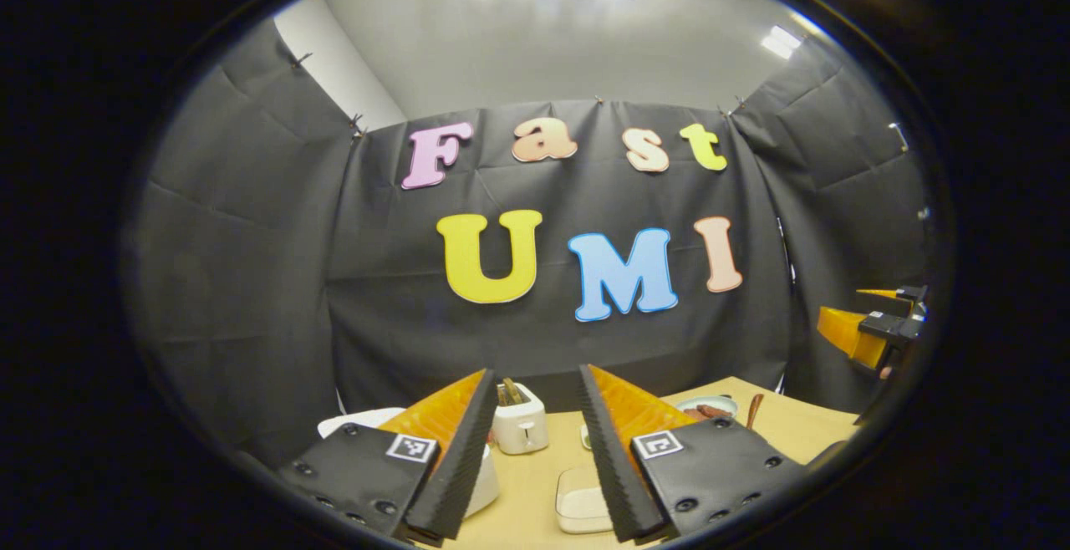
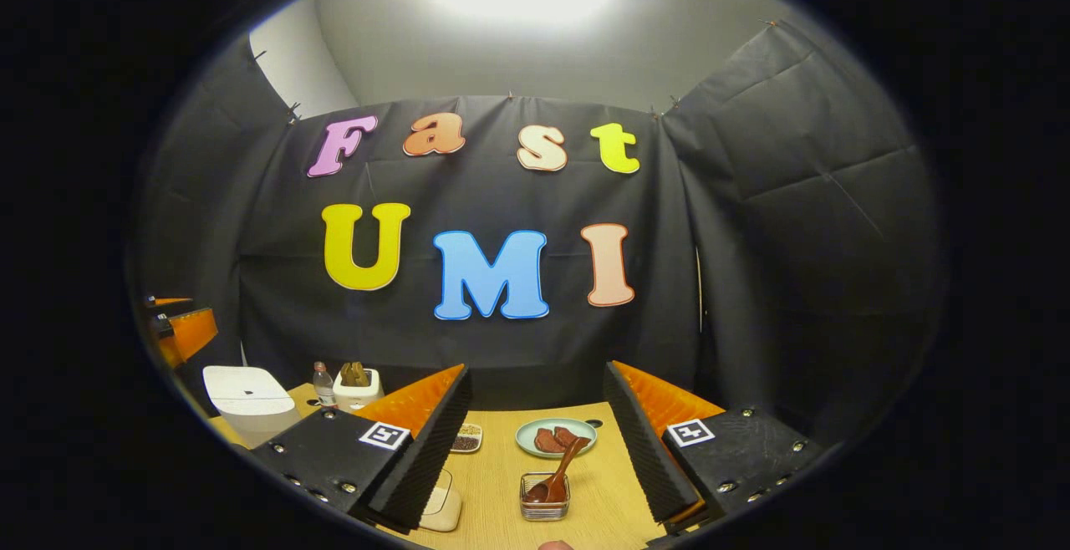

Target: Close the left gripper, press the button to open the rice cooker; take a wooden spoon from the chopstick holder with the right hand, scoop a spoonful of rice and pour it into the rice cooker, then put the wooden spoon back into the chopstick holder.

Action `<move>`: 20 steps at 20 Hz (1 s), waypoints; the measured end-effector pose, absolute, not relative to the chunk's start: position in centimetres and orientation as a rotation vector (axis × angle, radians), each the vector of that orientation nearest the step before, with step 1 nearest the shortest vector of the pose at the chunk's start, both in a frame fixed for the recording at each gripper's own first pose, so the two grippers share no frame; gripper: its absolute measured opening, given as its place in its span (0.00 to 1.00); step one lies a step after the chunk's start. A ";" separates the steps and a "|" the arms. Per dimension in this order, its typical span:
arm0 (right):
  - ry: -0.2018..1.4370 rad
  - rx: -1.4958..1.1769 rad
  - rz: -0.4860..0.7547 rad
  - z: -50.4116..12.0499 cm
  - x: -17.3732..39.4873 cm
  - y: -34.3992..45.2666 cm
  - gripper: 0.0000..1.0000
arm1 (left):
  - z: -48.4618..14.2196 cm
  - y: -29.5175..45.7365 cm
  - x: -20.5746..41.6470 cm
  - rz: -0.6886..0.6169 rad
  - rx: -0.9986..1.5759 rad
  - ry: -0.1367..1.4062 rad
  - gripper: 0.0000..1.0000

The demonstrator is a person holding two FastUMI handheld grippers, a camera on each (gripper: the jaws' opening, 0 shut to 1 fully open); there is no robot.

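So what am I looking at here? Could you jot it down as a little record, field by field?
Setting: wooden table in a booth
Left tool: open, raised above table
Right tool: open, holding nothing
Rice cooker: white, lid shut
Wooden spoon: standing in small clear holder
Plate: brown food on it
Toaster: white, behind the rice cooker
Task stage: not yet started

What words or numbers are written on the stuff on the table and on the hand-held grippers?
No words or numbers can be read there.
The square tags on the left hand-held gripper and the right hand-held gripper: black-and-white patterns, not letters.
The bottle: its label is too small to read.
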State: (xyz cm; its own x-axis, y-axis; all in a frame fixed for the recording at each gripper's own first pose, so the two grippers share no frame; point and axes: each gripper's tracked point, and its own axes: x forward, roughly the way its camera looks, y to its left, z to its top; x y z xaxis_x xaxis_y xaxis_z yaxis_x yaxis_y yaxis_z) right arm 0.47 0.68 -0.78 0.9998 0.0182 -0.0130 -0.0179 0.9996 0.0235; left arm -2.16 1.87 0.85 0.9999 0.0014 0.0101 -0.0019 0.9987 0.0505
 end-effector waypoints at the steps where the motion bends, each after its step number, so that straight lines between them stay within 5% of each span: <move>1: 0.013 0.025 0.021 -0.8 0.3 0.9 0.96 | 0.8 2.0 -2.3 -0.003 0.041 -0.005 0.61; 5: 0.015 0.001 0.045 -0.9 0.0 2.2 0.96 | 0.5 4.3 -3.2 0.044 0.016 0.002 0.10; 20: 0.010 -0.015 0.060 -0.5 -1.2 6.4 0.96 | -4.3 15.8 4.8 0.092 -0.025 0.107 0.09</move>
State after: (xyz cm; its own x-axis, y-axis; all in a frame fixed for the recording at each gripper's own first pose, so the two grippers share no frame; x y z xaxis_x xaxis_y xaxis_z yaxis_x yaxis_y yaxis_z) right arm -1.22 6.39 -0.54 0.9982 0.0595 -0.0103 -0.0596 0.9981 -0.0147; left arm 4.79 15.81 -4.29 0.9901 0.0901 -0.1080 -0.0928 0.9955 -0.0197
